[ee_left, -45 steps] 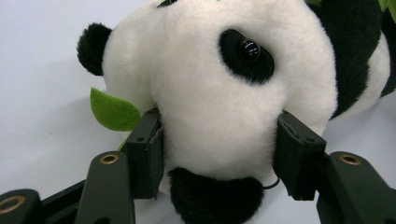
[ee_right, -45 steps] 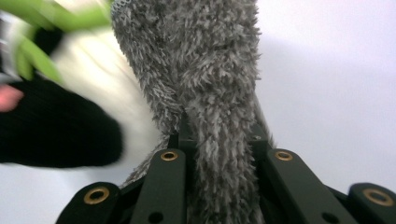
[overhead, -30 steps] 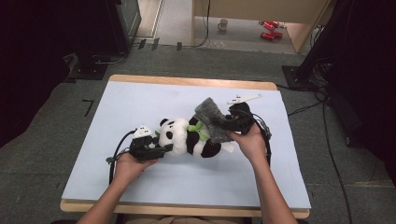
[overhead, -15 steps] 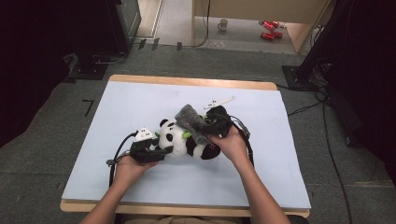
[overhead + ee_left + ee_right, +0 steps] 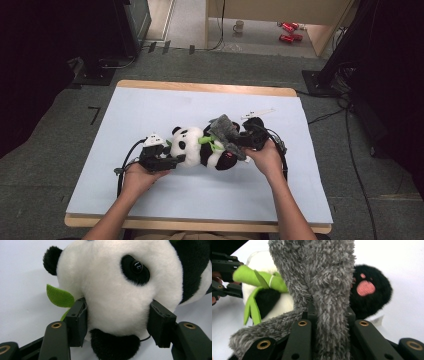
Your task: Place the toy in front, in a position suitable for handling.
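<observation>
A black-and-white panda plush lies on its side in the middle of the pale blue table top. My left gripper is shut on its head, one pad pressing into the fur on each side. A green felt leaf sticks out beside the left jaw. My right gripper is shut on a grey fuzzy cloth, which it holds against the panda's body and legs. In the right gripper view the cloth rises between the jaws, with the panda's black foot with its pink pad and a green leaf behind it.
A thin white strip lies on the table behind the right hand. Cables trail from both grippers across the top. The table's wooden edge borders grey carpet. A mug and red items sit on the floor far behind.
My right gripper carried the grey cloth left over the panda, then back to the right and lower onto its body. The left gripper stayed on the head.
</observation>
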`<state>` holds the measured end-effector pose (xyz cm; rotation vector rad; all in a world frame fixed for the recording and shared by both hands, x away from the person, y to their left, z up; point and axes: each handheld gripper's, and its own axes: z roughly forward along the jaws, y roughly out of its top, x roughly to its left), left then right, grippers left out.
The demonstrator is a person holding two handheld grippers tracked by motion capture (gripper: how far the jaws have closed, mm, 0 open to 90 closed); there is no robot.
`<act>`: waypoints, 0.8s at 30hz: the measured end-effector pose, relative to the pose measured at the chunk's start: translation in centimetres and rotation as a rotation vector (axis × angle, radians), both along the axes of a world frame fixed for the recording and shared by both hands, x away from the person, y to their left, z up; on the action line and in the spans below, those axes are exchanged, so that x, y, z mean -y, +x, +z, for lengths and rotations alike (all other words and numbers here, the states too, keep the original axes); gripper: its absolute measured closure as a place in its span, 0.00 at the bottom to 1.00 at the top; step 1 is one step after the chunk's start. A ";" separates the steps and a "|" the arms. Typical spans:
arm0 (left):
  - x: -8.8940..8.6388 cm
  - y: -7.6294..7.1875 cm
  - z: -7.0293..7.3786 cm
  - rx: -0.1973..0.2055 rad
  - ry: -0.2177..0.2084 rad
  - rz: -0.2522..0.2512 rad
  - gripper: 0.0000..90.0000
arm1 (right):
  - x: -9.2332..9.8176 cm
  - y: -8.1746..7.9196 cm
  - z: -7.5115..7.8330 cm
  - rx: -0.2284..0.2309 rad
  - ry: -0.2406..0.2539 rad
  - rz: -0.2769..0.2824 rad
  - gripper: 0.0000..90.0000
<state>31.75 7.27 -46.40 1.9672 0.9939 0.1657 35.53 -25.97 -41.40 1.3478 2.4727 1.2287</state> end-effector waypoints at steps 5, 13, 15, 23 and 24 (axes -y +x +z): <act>0.0 0.3 0.2 -0.014 0.004 -0.006 0.44 | 0.6 -0.4 -0.3 -0.006 0.010 -0.019 0.85; 0.0 1.1 0.4 -0.038 -0.009 -0.006 0.44 | 2.4 -1.1 -1.4 -0.041 0.013 -0.068 0.85; -0.1 1.3 0.5 -0.042 -0.013 -0.006 0.44 | 2.7 -1.2 -1.7 -0.046 0.005 -0.077 0.85; -0.2 2.2 0.7 -0.065 -0.037 0.003 0.43 | 3.7 -1.7 -2.9 -0.082 0.006 -0.129 0.85; -0.2 2.2 0.7 -0.071 -0.044 0.008 0.43 | 4.0 -1.7 -3.2 -0.096 0.003 -0.141 0.85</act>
